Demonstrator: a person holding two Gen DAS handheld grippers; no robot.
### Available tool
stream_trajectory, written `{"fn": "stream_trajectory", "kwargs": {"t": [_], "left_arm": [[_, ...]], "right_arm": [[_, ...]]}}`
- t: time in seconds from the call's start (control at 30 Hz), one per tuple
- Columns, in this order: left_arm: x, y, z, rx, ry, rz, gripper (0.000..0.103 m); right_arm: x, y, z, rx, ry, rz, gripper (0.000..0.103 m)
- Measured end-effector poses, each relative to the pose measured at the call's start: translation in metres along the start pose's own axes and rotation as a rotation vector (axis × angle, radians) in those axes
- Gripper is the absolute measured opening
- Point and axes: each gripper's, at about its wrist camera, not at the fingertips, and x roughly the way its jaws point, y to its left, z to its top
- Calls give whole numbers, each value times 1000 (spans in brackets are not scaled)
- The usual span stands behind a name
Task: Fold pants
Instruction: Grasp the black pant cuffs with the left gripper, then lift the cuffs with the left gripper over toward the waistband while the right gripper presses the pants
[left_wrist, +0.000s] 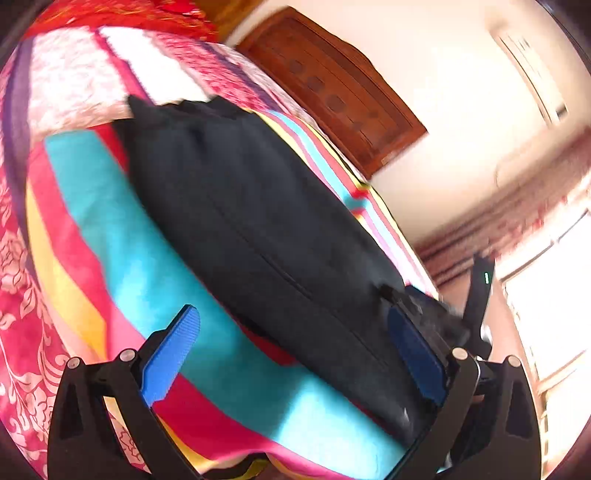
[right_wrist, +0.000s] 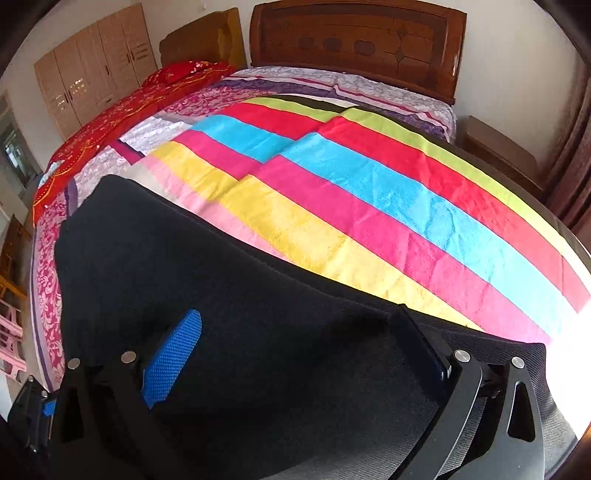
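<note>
The left gripper (left_wrist: 291, 354) stands wide apart over the bed, its blue pads (left_wrist: 171, 354) spread to either side of the dark pants (left_wrist: 258, 221); nothing is pinched between them, though the right-hand pad lies against the cloth's edge. The right gripper (right_wrist: 299, 350) is also spread wide, hovering low above the pants (right_wrist: 240, 314), with cloth filling the gap between its fingers and no grip on it. The pants lie flat on a striped towel (right_wrist: 388, 206) spread over the bed, below a wooden headboard (right_wrist: 354, 44). No writing or labels can be read anywhere.
</note>
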Motion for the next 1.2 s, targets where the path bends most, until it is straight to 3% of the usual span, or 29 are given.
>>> {"fn": "stream_trajectory", "kwargs": {"t": [0.1,0.2,0.3,0.4,0.67,0.7,0.73,0.8,0.93,1.03,1.2], "left_arm": [[-6,58,42,-176,-83,-7,101],[8,97,74,-315,-59,-150,101],[26,116,90,-397,-45,-241,101],[43,119,93,-436,-27,-343,101],[71,115,75,-460,46,-445,98],[69,118,74,-477,38,-457,87],[70,123,77,-497,27,-471,62],[71,131,81,-533,10,-463,33],[75,131,82,-517,9,-455,30],[75,133,80,-523,-22,-475,21],[72,125,83,-468,-52,-460,22]], "right_arm": [[13,28,5,-94,20,39,98],[35,40,2,-126,51,7,99],[37,40,-4,-149,-8,-9,99],[38,39,-2,-145,-11,-7,99],[41,41,-3,-153,-10,-22,99],[41,42,-3,-154,-11,-25,99],[41,43,-4,-154,-11,-27,99],[42,43,-4,-154,-11,-27,99],[42,43,-3,-154,-11,-29,99],[42,43,-3,-154,-12,-30,99],[42,43,-3,-154,-11,-30,99]]}}
